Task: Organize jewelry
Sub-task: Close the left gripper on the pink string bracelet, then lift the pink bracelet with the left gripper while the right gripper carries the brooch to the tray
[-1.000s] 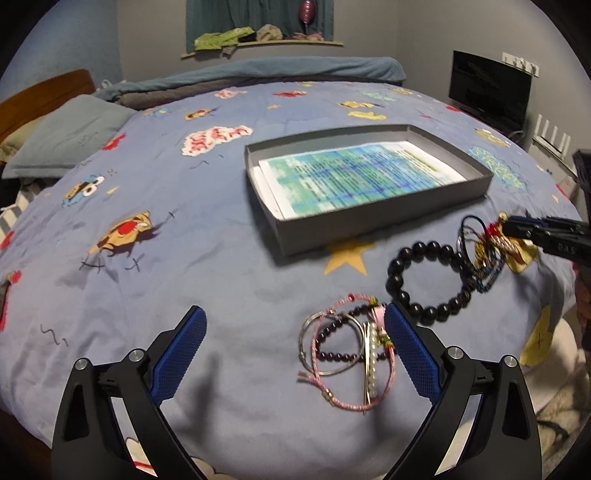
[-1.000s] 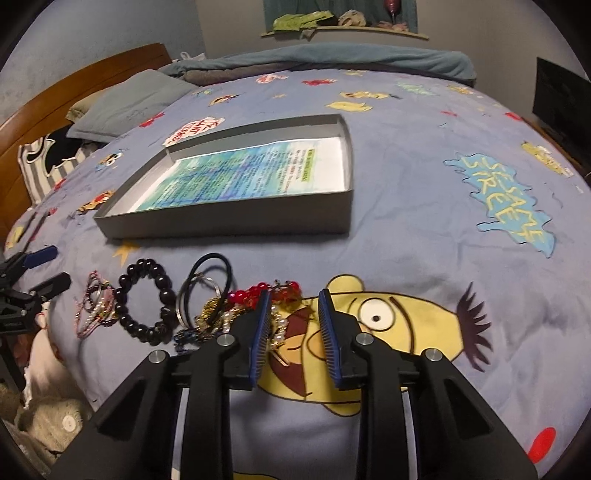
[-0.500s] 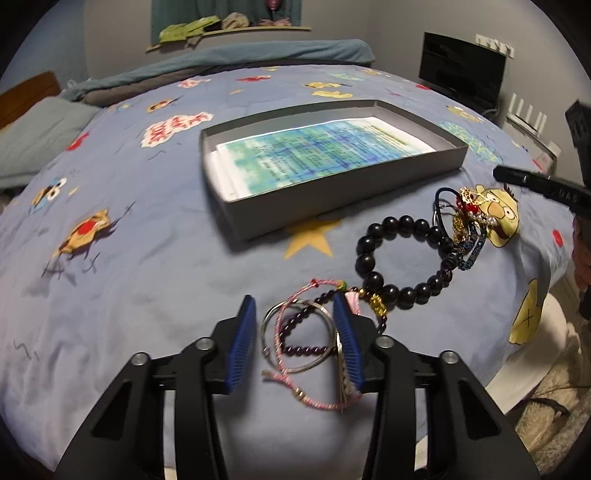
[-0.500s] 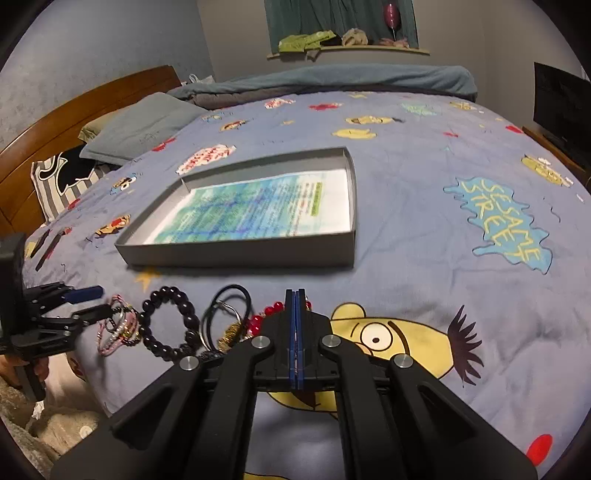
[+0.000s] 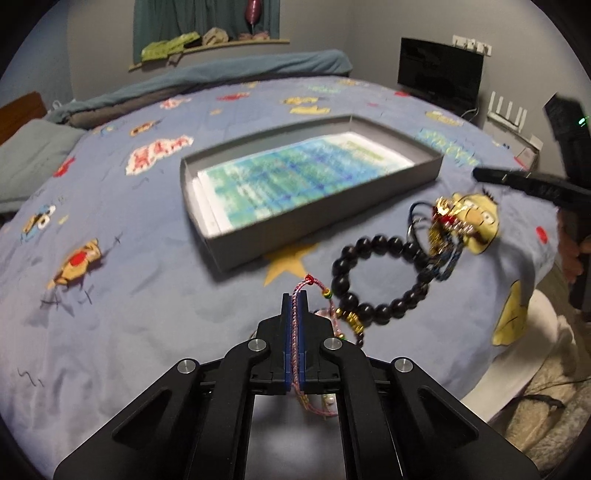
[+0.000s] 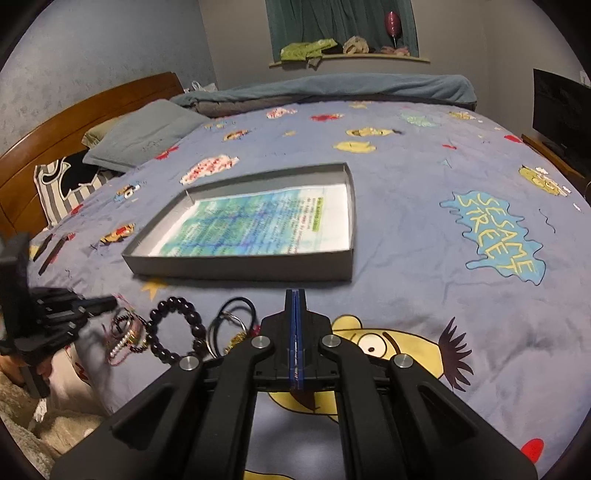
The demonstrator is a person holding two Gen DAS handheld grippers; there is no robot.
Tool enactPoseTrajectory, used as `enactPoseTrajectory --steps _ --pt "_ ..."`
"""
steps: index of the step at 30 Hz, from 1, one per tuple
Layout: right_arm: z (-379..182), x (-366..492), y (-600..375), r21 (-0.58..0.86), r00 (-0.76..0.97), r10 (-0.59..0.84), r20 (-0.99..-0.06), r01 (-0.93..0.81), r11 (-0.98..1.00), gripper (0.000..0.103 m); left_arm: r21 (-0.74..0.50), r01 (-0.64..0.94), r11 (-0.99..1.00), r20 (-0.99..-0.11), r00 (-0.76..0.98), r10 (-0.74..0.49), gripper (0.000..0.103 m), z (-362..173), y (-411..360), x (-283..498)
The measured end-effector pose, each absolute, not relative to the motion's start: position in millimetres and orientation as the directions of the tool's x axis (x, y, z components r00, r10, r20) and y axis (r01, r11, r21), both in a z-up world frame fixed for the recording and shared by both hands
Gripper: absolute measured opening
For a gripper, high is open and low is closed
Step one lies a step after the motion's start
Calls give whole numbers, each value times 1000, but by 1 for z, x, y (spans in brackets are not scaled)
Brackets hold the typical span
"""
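Pink braided bracelet (image 5: 294,314) now pinched between left gripper (image 5: 294,295) pads, which a second ago stood wide over bracelet pile on blue bedspread (image 5: 147,288). Right gripper (image 6: 294,295) also gone from part-open to fully closed near gold and red tangle (image 5: 445,221) (whether it caught anything, cannot tell). Black bead bracelet (image 5: 380,273) lies loose between. Likely next: carry to grey box (image 5: 314,229), nothing in it but printed sheet.

Grey walls; bed (image 6: 424,236) w/ blue cartoon cover fills centre, wood headboard (image 6: 74,122) upper left, green curtain (image 6: 340,26) top centre, dark TV (image 6: 561,114) right.
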State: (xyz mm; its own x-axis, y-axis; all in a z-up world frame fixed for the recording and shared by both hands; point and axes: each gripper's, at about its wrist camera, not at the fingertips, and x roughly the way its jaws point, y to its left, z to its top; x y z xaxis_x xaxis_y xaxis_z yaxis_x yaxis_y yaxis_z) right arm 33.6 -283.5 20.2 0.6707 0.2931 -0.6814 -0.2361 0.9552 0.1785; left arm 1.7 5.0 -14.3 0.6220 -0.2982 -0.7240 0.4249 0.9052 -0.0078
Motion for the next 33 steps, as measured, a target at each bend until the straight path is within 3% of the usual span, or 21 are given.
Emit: enactPoseTrajectory --steps 7,11,14,17,20,21,22,26,33 --pt "-1 41 -283 177 628 276 -728 -218 960 3 -12 425 905 -701 642 -310 3 -1 5 0" --pt "-7 43 -283 200 611 290 -737 -214 956 16 -13 423 906 -702 641 -310 3 -2 5 0" --pt "-11 46 -282 202 602 290 -744 -211 957 18 -16 421 907 -703 640 -310 3 -2 6 -1" --pt "-17 50 -282 205 591 283 -755 -197 959 32 -18 422 906 -704 639 -311 3 -3 7 -2" --pt "-21 52 -282 243 568 316 -760 -202 949 29 -18 422 906 -703 639 -311 3 -3 7 -2" --pt "-22 53 -282 244 567 318 -760 -204 948 11 -19 421 907 -703 639 -311 3 -3 7 -2" --pt "-21 52 -280 240 567 321 -759 -214 947 6 -20 420 907 -703 640 -311 3 -3 8 -2" --pt "-11 46 -278 224 599 325 -732 -239 945 1 -23 422 906 -697 643 -317 3 -1 9 -3" --pt "28 33 -275 184 671 327 -666 -278 943 1 -13 442 897 -635 689 -349 3 33 11 -11"
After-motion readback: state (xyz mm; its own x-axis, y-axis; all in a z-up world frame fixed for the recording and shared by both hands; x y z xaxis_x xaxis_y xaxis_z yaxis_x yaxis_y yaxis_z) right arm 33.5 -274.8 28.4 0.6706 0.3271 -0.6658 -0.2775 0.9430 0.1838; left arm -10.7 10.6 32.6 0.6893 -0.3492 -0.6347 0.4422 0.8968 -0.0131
